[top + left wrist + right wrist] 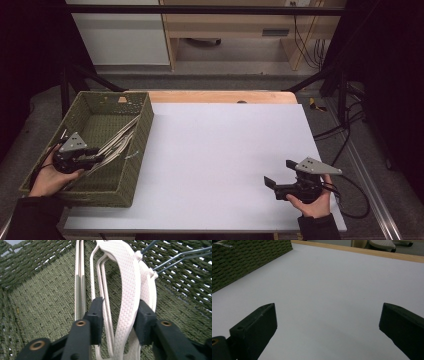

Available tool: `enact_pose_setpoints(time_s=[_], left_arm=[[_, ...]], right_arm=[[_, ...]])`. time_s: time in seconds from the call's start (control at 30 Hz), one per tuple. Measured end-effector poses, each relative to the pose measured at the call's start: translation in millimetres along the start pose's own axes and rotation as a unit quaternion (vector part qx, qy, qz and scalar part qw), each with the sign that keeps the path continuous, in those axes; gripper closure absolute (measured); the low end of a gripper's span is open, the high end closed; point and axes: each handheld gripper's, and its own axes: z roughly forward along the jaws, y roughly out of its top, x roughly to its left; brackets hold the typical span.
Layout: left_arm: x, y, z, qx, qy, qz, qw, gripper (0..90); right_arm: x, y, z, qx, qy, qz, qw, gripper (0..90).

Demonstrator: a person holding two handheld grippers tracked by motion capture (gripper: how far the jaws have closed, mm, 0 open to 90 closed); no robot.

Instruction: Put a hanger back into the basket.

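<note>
Inside the green woven basket (131,150), the left gripper (117,315) has its jaws set either side of the textured arm of a white plastic hanger (128,285), close against it; whether they already press it I cannot tell. That hanger looks light and stiff, and its embossed, scaly surface should give the pads some bite, so the broad arm between the jaws is a sound place to hold. Its wire hook (175,258), up and to the right of the jaws, would probably snag the basket wall or its neighbours on lifting. Just left of the jaws lies a thinner white hanger (80,282) with ribbed grey grips, smoother and slimmer, likely harder to pinch. I count at least four hangers in the stack, but they overlap too much for an exact count. One basket stands on the white tabletop (225,150). Well to the right, the right gripper (327,325) hovers over bare table with jaws wide apart, holding nothing.
</note>
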Motion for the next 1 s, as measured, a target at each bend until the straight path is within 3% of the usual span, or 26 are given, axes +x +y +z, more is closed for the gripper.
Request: enact_pose_setpoints(time_s=[0.2,0.37,0.5,0.57,0.67,0.87,1.0], left_arm=[[-0.2,2.0,-6.2,0.0,0.006,0.0,1.0,44.7],[-1.3,5.2,-14.5,-0.015,0.012,0.008,0.9998,39.8],[-4.1,10.2,-22.8,-0.054,0.017,-0.011,0.9983,34.6],[-8.9,15.4,-28.0,-0.09,0.015,-0.035,0.9952,32.0],[-14.5,21.6,-33.3,-0.12,0.007,-0.051,0.9914,24.7],[-35.4,36.6,-42.8,-0.194,-0.031,-0.086,0.9767,15.1],[-57.2,45.8,-44.3,-0.203,-0.034,-0.086,0.9748,12.8]], right_arm=[[0.3,0.2,-0.1,-0.002,0.001,0.002,1.0,2.1],[0.3,0.2,0.1,-0.002,0.0,0.003,1.0,2.2],[-0.1,0.2,-0.2,-0.003,-0.001,0.002,1.0,2.2],[-0.2,0.4,-1.3,-0.004,0.001,0.004,1.0,2.2],[-1.1,0.8,-2.5,-0.009,0.002,0.005,0.9999,2.2],[-1.2,1.2,-3.9,-0.015,0.005,0.008,0.9998,2.2],[-2.1,1.6,-5.6,-0.019,0.008,0.008,0.9997,2.1]])
